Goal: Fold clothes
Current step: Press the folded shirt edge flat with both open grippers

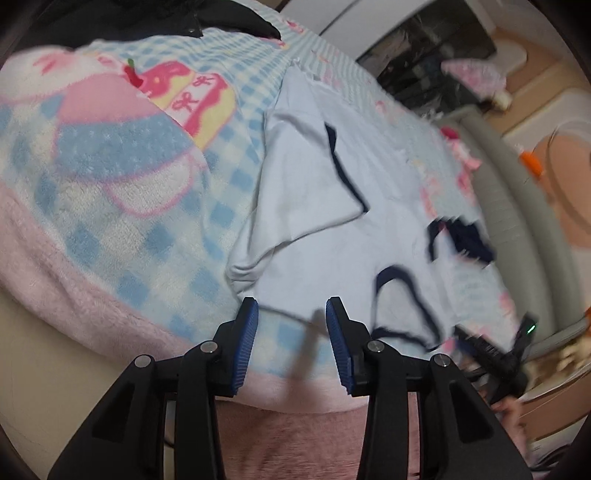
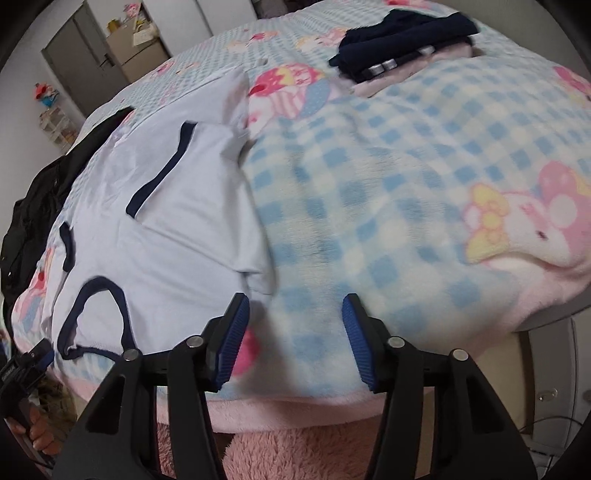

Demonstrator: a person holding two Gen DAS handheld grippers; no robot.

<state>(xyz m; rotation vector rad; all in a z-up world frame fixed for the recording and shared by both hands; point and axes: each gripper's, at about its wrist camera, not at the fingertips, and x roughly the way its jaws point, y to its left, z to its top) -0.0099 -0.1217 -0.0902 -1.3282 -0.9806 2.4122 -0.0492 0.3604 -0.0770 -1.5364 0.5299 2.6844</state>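
Note:
A pale blue T-shirt (image 1: 317, 206) with navy trim lies spread on a checked blue and pink blanket (image 1: 122, 206) on the bed, one sleeve folded onto the body. My left gripper (image 1: 291, 314) is open and empty, just above the shirt's near edge beside the navy collar (image 1: 402, 306). In the right wrist view the same shirt (image 2: 166, 221) lies left of my right gripper (image 2: 295, 306), which is open and empty over the blanket (image 2: 388, 206) near the shirt's right edge. The other gripper shows at the lower right of the left view (image 1: 495, 354) and lower left of the right view (image 2: 22, 369).
Folded dark navy clothes (image 2: 402, 37) sit at the far side of the bed. A black garment (image 2: 40, 192) lies at the bed's left edge, also visible in the left wrist view (image 1: 155, 18). A pink fluffy rug (image 2: 295, 454) is below the near bed edge. Cabinets (image 2: 133, 48) stand behind.

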